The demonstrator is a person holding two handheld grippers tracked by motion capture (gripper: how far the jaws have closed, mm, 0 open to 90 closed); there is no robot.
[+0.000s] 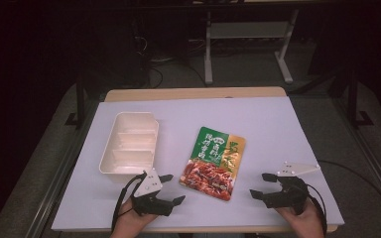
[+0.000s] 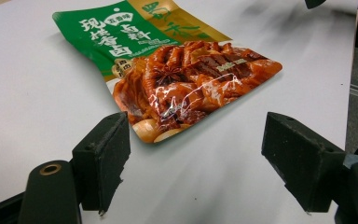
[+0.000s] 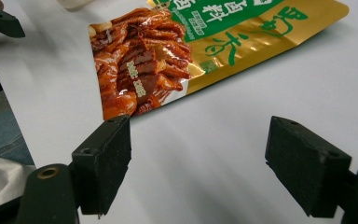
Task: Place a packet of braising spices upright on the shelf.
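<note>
A flat food pouch (image 1: pixel 214 162), green and gold on top with a picture of red-brown meat below, lies in the middle of the white table (image 1: pixel 278 124). My left gripper (image 1: pixel 172 188) rests near the front edge, just left of the pouch, open and empty. In the left gripper view the pouch (image 2: pixel 177 70) lies just beyond the two black jaws, with the left gripper (image 2: pixel 196 158) over bare table. My right gripper (image 1: pixel 261 185) sits to the right of the pouch, open and empty too. Its own view shows the pouch (image 3: pixel 168 56) ahead of the right gripper (image 3: pixel 198 161).
A white divided tray (image 1: pixel 129 144) stands empty at the left of the table, behind my left gripper. The table's front edge runs close under both hands. Beyond the far edge are dark floor and white desk legs (image 1: pixel 208 49).
</note>
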